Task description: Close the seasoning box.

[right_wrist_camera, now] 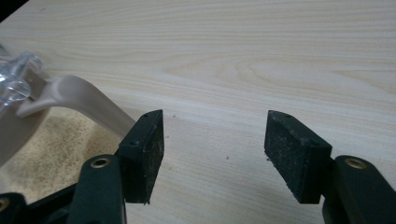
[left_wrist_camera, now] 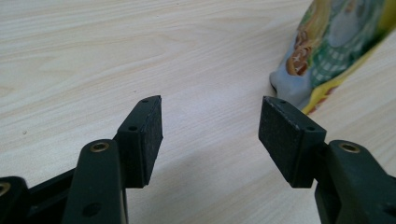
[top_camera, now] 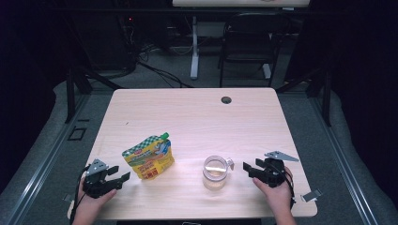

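On the pale wooden tabletop (top_camera: 197, 117), a green and yellow spouted pouch (top_camera: 148, 157) lies toward the near left corner, and a clear glass jar (top_camera: 216, 172) stands near the middle of the near edge. The left gripper (top_camera: 118, 175) sits just beside the pouch, jaws spread wide and empty. The right gripper (top_camera: 249, 169) rests near the jar's clasp (right_wrist_camera: 70, 95), jaws also wide apart, gripping nothing.

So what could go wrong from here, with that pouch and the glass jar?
The glass jar has a handle right beside the open right gripper; a careless nudge might slide or tip it. The pouch looks soft, so the open left gripper could crumple it or push it away instead of gripping it.
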The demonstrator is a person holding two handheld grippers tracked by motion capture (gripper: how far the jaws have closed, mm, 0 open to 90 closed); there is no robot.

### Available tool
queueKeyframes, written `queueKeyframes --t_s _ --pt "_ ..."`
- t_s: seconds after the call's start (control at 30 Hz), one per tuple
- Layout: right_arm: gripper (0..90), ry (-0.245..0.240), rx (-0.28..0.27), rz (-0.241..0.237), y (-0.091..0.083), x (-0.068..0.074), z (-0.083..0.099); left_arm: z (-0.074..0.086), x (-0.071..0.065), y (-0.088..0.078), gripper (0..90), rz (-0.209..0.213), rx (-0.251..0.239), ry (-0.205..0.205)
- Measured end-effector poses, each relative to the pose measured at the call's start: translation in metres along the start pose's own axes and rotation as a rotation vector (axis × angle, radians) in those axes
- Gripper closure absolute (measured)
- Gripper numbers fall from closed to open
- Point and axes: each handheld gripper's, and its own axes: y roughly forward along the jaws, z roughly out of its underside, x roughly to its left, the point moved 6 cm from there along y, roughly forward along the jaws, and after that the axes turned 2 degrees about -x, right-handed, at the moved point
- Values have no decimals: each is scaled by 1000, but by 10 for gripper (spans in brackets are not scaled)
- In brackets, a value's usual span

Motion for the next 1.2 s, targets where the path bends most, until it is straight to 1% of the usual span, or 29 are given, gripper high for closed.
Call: queueKeyframes --t_s 0.07,0.17,0.23,0.43,0.6,0.67,0.8,0.9,1.2 --pt "378 8 0 6 2 -2 0 0 2 1 398 -9 0 -18" --pt "380 18 -3 9 2 -3 0 0 4 2 398 -35 10 -26" --pt "380 20 -6 15 3 -4 0 1 5 2 397 -50 14 -21" --pt "381 16 1 16 4 -5 1 1 8 2 396 -58 20 -39" --pt "381 16 7 14 6 -4 2 1 11 2 395 -66 17 -45" --pt "381 15 8 15 6 -4 2 1 11 2 395 -67 12 -55" --pt "381 17 4 16 7 -4 2 1 12 1 395 -72 13 -58" --pt "381 15 6 13 7 -4 2 0 13 1 395 -72 4 -62" --pt "381 12 8 13 7 -4 2 0 15 1 393 -77 15 -65"
